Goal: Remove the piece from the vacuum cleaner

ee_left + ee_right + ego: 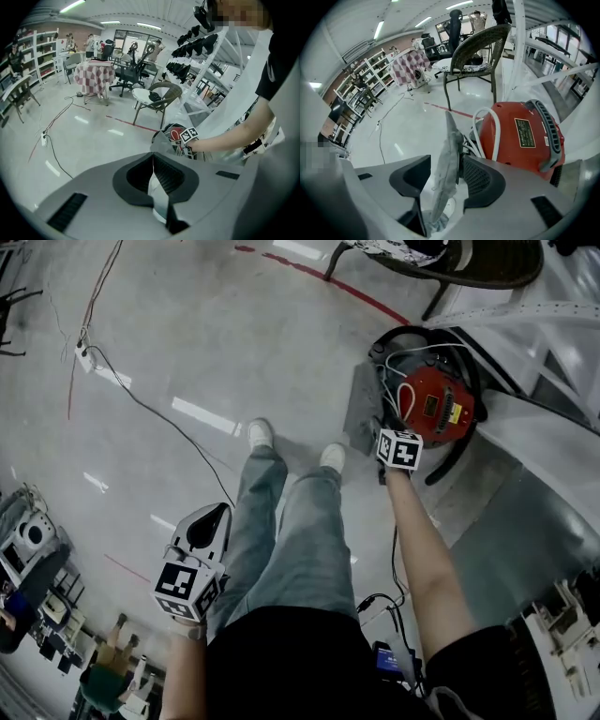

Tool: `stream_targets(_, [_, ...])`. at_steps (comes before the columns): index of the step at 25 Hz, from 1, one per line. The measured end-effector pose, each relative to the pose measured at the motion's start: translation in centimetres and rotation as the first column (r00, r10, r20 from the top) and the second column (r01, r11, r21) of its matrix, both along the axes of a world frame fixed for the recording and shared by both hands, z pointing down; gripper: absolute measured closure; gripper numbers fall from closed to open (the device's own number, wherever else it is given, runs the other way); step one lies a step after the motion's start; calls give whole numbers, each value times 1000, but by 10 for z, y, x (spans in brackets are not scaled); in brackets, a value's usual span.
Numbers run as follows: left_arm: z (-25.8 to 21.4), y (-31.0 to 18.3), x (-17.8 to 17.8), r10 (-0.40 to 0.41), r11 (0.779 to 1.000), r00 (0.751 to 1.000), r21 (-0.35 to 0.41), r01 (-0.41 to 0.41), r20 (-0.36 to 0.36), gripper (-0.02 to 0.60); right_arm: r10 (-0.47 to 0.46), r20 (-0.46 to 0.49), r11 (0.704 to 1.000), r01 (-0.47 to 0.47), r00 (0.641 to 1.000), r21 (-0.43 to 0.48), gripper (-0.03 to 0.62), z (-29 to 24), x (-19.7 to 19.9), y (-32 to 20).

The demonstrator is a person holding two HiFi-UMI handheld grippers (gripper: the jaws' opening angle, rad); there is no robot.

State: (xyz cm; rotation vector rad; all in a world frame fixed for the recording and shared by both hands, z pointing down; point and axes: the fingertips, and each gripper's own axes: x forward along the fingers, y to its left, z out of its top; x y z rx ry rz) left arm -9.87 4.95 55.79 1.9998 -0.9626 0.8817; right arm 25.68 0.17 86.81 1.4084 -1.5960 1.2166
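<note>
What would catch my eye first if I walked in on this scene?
The bright red vacuum cleaner on the pale floor, at the head view's upper right, stands out most. Close beside it is the right gripper, jaws apart, with a flat grey piece standing upright between them. At lower left, the left gripper hangs shut beside the person's jeans.

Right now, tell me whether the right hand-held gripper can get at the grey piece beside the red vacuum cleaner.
Probably yes. The right hand-held gripper straddles the grey piece, jaws apart on either side, with nothing else in the way; the red vacuum cleaner sits just beside.
</note>
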Motion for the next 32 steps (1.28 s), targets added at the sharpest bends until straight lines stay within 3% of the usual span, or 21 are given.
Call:
stream_targets(4, [14,18,-4,-6,999,1000,-32,6,9,563,-47,-6,999,47,999,-8,361,18,-11,-5])
stream_targets(8, [29,27,-7,-39,998,999,-50,39,1,563,-55,-109,998,54,993,-12,391,24,-11,-10])
stream_targets(13, [37,35,-5,-49,996,999,-75,48,-9,563,-63,-189,998,61,980,-15,358,26,-14,-7])
stream_targets(19, [38,37,-13,-66,995,998,-77,65,-3,563,-50,-250,998,37,967,-54,355,29,-12,-9])
stream_targets(21, [38,37,-15,-74,994,997,-78,73,-4,563,-35,-281,997,14,959,-75,313,28,-9,-8])
stream_targets(22, [38,37,-16,-76,994,997,-78,75,-5,563,-27,-290,996,-1,957,-94,287,28,-8,-7])
stream_targets(27, [41,41,-19,-72,994,997,-89,70,-9,563,-4,-303,974,-64,953,-216,290,44,-4,10])
stream_targets(32, [45,47,-26,-70,993,998,-98,69,-7,563,27,-341,979,-94,940,-182,301,44,-2,7])
